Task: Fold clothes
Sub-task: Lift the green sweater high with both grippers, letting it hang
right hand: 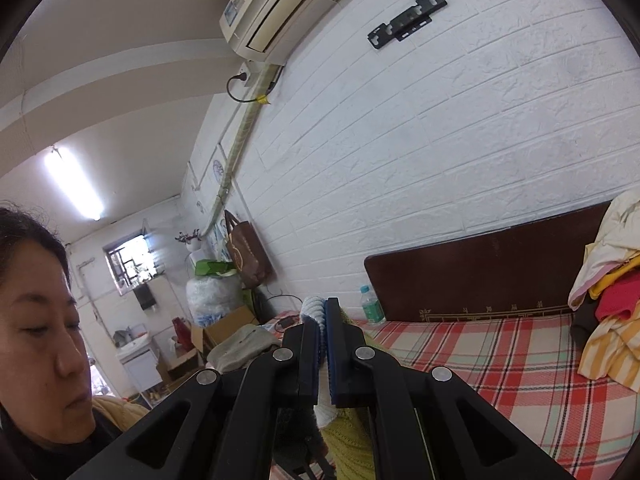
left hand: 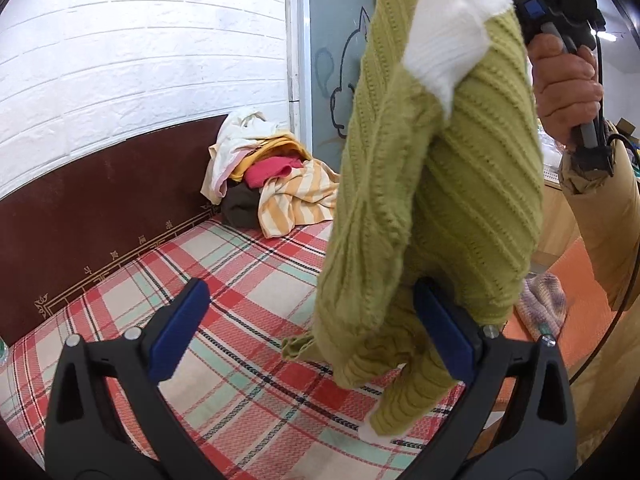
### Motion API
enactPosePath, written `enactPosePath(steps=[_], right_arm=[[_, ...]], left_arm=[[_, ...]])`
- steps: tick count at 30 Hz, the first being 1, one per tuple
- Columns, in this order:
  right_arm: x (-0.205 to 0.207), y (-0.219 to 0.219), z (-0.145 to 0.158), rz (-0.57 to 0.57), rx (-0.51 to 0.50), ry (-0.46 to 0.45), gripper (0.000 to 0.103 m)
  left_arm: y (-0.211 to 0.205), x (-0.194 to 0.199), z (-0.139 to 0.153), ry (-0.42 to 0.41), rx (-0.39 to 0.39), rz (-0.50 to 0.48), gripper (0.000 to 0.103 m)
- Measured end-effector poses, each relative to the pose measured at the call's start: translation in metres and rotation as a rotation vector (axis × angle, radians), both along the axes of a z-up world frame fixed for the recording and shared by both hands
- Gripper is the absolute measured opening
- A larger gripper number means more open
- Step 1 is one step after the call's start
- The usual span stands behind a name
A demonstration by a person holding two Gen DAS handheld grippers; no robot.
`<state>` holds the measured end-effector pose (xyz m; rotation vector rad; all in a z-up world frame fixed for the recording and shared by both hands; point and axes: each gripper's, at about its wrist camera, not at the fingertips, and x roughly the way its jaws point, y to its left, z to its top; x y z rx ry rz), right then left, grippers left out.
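A green knit sweater [left hand: 460, 184] with white ribbed trim [left hand: 448, 40] hangs over the plaid bed sheet [left hand: 240, 280]. It is held up at the top right, where a hand [left hand: 564, 80] grips the other gripper's handle. My left gripper [left hand: 310, 290] is open wide. The sweater's lower folds dangle between its blue pads [left hand: 180, 336], close to the right one, and nothing is clamped. In the right wrist view my right gripper [right hand: 324, 308] is shut on the white ribbed trim [right hand: 313, 309], which pokes up between the pads. Green knit [right hand: 352, 440] hangs below it.
A pile of loose clothes [left hand: 276, 176] sits in the bed's far corner against the brown headboard [left hand: 100, 208]. A plastic bottle [right hand: 372, 306] stands by the headboard's other end. A multicoloured knit item [left hand: 544, 300] lies on an orange surface. A person's head is close at the left of the right wrist view.
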<state>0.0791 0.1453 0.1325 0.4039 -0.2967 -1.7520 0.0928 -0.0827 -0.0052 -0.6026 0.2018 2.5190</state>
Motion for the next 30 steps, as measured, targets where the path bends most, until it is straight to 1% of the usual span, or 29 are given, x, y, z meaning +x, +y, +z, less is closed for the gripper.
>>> enactPosePath(steps=[3, 5, 6, 7, 8, 9, 10, 12, 13, 15, 16, 18, 21, 22, 24, 25, 26, 27, 29, 30], right_arm=[[0.008, 0.001, 0.001, -0.003, -0.01, -0.007, 0.004], [0.01, 0.001, -0.002, -0.005, -0.016, -0.025, 0.004], [0.009, 0.001, -0.004, -0.006, -0.019, -0.037, 0.004], [0.008, 0.001, -0.007, -0.01, -0.02, -0.052, 0.004], [0.007, 0.001, -0.01, -0.01, -0.019, -0.064, 0.004], [0.006, -0.001, -0.013, -0.004, -0.019, -0.076, 0.004], [0.005, -0.003, -0.017, 0.001, -0.017, -0.088, 0.004], [0.002, -0.01, -0.023, 0.006, -0.011, -0.103, 0.004], [0.001, -0.013, -0.025, 0.009, -0.01, -0.109, 0.004], [0.0, -0.019, -0.028, 0.021, -0.014, -0.117, 0.004], [0.001, -0.022, -0.028, 0.027, -0.016, -0.118, 0.004], [0.009, -0.027, -0.021, 0.049, -0.018, -0.091, 0.004], [0.022, -0.035, -0.01, 0.082, -0.019, -0.049, 0.004], [0.027, -0.038, -0.006, 0.093, -0.02, -0.035, 0.004], [0.03, -0.045, 0.002, 0.109, -0.021, -0.006, 0.004], [0.029, -0.048, 0.004, 0.116, -0.023, 0.002, 0.005], [0.023, -0.055, 0.002, 0.121, -0.021, -0.007, 0.005], [0.01, -0.068, -0.009, 0.126, -0.001, -0.043, 0.005], [-0.015, -0.094, -0.031, 0.135, 0.039, -0.114, 0.008], [-0.028, -0.107, -0.043, 0.14, 0.059, -0.15, 0.011]], left_arm=[[-0.001, 0.005, -0.002, -0.009, 0.0, -0.045, 0.101], [-0.003, 0.01, -0.004, -0.022, 0.007, -0.08, 0.09], [-0.005, 0.013, -0.005, -0.035, 0.011, -0.099, 0.08], [-0.008, 0.016, -0.006, -0.048, 0.015, -0.117, 0.066], [-0.01, 0.019, -0.008, -0.062, 0.011, -0.127, 0.057], [-0.011, 0.021, -0.01, -0.076, -0.004, -0.126, 0.035], [-0.013, 0.022, -0.011, -0.088, -0.01, -0.123, 0.019], [-0.022, 0.027, -0.01, -0.104, 0.004, -0.115, 0.017], [-0.028, 0.03, -0.008, -0.108, 0.023, -0.108, 0.01], [-0.046, 0.042, 0.0, -0.103, 0.077, -0.105, 0.01], [-0.054, 0.049, 0.005, -0.092, 0.091, -0.093, 0.01], [-0.067, 0.065, 0.015, -0.069, 0.095, -0.058, 0.009], [-0.087, 0.097, 0.049, -0.015, 0.11, 0.013, 0.008], [-0.093, 0.111, 0.062, 0.018, 0.108, 0.03, 0.008], [-0.105, 0.138, 0.088, 0.097, 0.078, 0.058, 0.008], [-0.111, 0.146, 0.096, 0.114, 0.057, 0.08, 0.009], [-0.118, 0.148, 0.099, 0.107, 0.044, 0.104, 0.009], [-0.127, 0.145, 0.096, 0.077, 0.041, 0.134, 0.009], [-0.148, 0.13, 0.081, -0.016, 0.052, 0.199, 0.009], [-0.16, 0.118, 0.065, -0.082, 0.064, 0.236, 0.009]])
